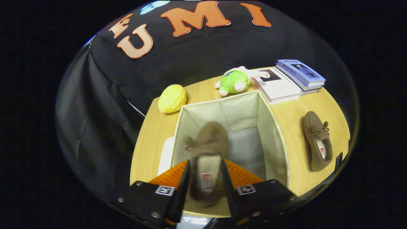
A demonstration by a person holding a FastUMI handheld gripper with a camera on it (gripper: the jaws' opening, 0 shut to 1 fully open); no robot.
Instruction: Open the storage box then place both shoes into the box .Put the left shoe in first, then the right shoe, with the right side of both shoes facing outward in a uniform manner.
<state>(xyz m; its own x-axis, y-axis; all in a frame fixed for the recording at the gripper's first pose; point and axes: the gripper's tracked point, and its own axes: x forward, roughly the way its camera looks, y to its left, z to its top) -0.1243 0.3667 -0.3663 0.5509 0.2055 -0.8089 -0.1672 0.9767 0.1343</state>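
Observation:
My gripper (206, 178) is shut on a brown moccasin shoe (208, 143), both fingers pressing its sides near the heel. The shoe hangs toe-forward over the open mouth of the cream fabric storage box (273, 133), above the box's grey floor. The shoe looks slightly blurred. A second brown moccasin shoe (317, 141) with a small bow lies flat on the wooden table (149, 133) to the right of the box, toe pointing away from me. A pale flat piece, perhaps the box's lid (166, 154), lies against the box's left side.
Beyond the box sit a yellow round plush (172, 98) at the left and a green-and-white plush toy (237, 82) in the middle. A stack of books (291, 79) lies at the far right corner. Black cloth walls close the table's back and left.

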